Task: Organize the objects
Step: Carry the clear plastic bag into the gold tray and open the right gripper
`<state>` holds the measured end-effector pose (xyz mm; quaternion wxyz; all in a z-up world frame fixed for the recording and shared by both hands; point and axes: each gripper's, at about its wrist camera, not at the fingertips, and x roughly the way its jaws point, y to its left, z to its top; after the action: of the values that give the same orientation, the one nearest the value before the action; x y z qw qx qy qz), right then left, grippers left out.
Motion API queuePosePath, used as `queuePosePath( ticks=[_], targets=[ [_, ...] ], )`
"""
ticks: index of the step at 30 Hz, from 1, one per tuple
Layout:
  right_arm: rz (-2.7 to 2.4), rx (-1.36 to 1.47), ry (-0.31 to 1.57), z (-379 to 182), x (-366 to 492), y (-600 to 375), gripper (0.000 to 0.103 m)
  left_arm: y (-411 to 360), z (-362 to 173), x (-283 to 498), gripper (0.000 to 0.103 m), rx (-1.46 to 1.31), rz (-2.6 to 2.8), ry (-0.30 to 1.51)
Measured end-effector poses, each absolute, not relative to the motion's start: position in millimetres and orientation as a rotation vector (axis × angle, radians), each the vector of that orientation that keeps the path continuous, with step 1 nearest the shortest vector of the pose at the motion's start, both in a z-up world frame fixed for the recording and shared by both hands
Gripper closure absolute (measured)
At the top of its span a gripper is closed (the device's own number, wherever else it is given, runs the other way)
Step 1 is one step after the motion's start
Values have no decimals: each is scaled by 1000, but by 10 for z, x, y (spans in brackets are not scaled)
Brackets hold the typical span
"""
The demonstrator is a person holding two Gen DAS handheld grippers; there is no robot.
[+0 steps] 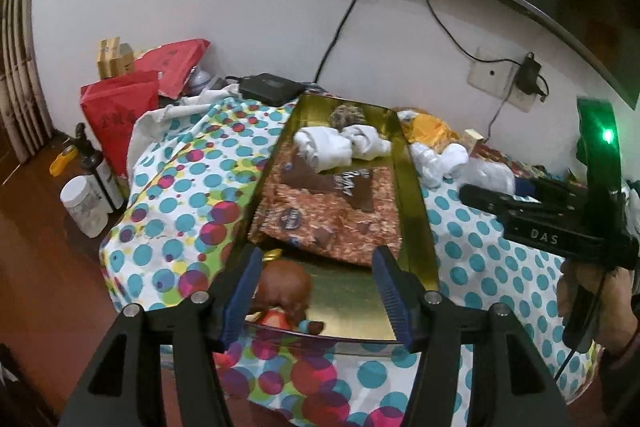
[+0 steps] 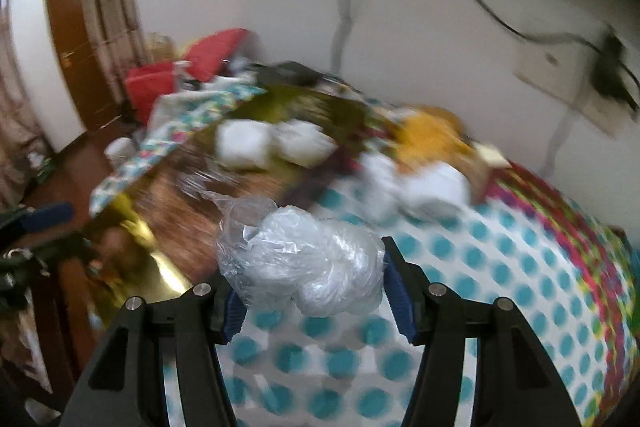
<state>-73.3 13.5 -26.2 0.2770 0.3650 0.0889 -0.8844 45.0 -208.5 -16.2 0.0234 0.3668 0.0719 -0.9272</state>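
A long gold tray point(image 1: 416, 203) lies on the polka-dot cloth. In it are a brown snack packet point(image 1: 332, 215), white rolled socks point(image 1: 340, 145) and a brown toy figure point(image 1: 286, 287) at the near end. My left gripper point(image 1: 316, 287) is open over the tray's near end, its left finger beside the toy. My right gripper point(image 2: 312, 291) is shut on a crumpled clear plastic bag point(image 2: 308, 263), held above the cloth right of the tray point(image 2: 160, 267). The right wrist view is blurred. The right gripper body also shows in the left wrist view point(image 1: 560, 219).
White bundles point(image 1: 440, 157) and an orange bag point(image 1: 430, 129) lie on the cloth right of the tray. Red bags point(image 1: 120, 115), a black box point(image 1: 270, 89), and bottles and a white jar point(image 1: 84, 205) on the floor stand at left. Wall sockets and cables are behind.
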Motion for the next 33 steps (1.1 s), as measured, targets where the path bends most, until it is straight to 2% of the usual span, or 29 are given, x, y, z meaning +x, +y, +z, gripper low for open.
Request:
queuePosePath(
  ticks=[13,16,17,19,20,22,28,33],
  targets=[
    [-2195,989,376,-399,-575,-858,45,-2499,-140,551,43,1087,-2829,336],
    [-2181,993,379,-448,-542,-898,42,-2550,-149,553,43,1091,-2821,352],
    [-2176,995,372,-462,-536,-904,39,-2559,-149,552,43,1090,-2820,359],
    [-2169,990,368,-475,-533,-895,35,-2562,-148,550,43,1091,-2823,371],
    [-2181,976,374,-467,-515,-882,27,-2562,-154,544,43,1092,-2823,372],
    [-2183,960,374,-440,-490,-842,19,-2541,-153,529,43,1093,-2821,376],
    [-2257,892,288,-270,-457,-487,19,-2323,-88,468,43,1090,-2869,347],
    [-2413,939,183,-288,-712,139,18,-1888,7,384,43,1100,-2960,231]
  ],
)
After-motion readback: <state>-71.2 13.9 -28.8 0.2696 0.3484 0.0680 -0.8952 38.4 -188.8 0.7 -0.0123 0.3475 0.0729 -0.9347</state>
